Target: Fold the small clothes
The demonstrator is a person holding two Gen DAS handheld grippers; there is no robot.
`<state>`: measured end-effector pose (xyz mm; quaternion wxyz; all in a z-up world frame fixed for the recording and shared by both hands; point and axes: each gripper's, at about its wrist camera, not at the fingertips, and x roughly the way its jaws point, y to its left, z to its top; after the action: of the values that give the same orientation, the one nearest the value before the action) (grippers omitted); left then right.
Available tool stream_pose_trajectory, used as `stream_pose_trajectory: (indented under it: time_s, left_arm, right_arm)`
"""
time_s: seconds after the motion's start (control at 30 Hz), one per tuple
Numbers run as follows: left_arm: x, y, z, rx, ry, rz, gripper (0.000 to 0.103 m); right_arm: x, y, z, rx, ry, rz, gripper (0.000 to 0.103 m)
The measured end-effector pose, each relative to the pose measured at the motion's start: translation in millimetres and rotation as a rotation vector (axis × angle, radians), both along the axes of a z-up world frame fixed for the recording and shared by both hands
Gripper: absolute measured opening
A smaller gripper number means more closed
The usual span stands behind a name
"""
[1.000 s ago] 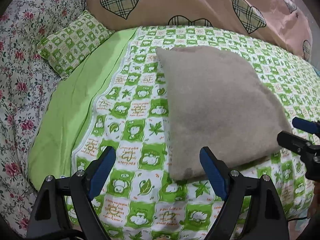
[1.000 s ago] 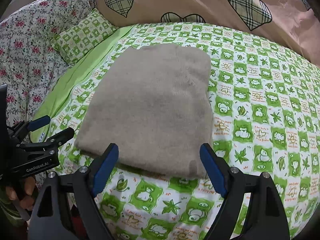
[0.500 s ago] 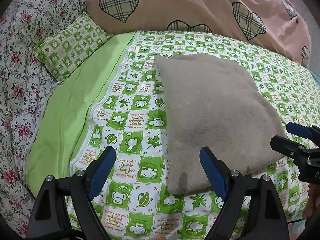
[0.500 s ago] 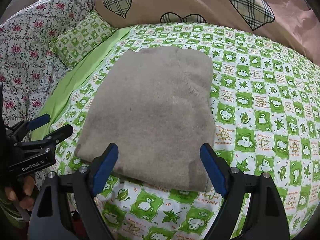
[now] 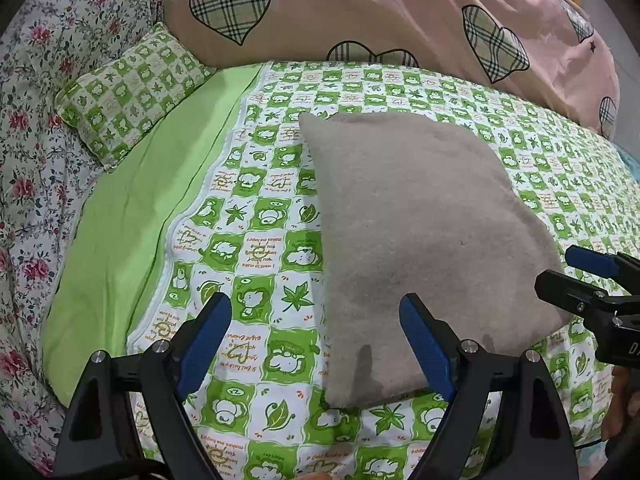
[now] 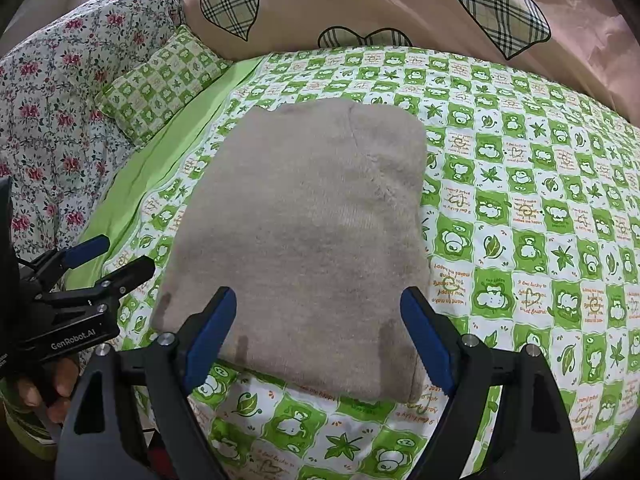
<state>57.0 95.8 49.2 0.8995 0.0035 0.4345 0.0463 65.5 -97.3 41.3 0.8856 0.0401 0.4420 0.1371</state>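
Note:
A beige fleece garment (image 5: 416,236) lies folded into a flat rectangle on the green checked bedsheet (image 5: 256,216); it also shows in the right wrist view (image 6: 304,236). My left gripper (image 5: 316,328) is open and empty, held just short of the garment's near left corner. My right gripper (image 6: 318,320) is open and empty, above the garment's near edge. Each gripper shows in the other's view: the right one (image 5: 576,276) beside the garment's right corner, the left one (image 6: 108,256) beside its left edge.
A small green checked pillow (image 5: 132,88) lies at the far left on a plain green sheet (image 5: 132,220). A pink duvet with plaid hearts (image 5: 380,20) is bunched along the back. A floral quilt (image 5: 28,120) runs down the left side.
Both grippers have drawn back a little from the folded garment and stayed open. The garment has not moved.

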Motion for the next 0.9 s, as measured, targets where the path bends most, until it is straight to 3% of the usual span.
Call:
stream_pose_trajectory:
  time_s: [0.9]
  left_arm:
    - [-0.3,-5.3,2.3,-0.046,-0.010,-0.035,0.086]
  right_arm:
    - [3.3,2.1,-2.5,0.014,0.011,-0.003,0.085]
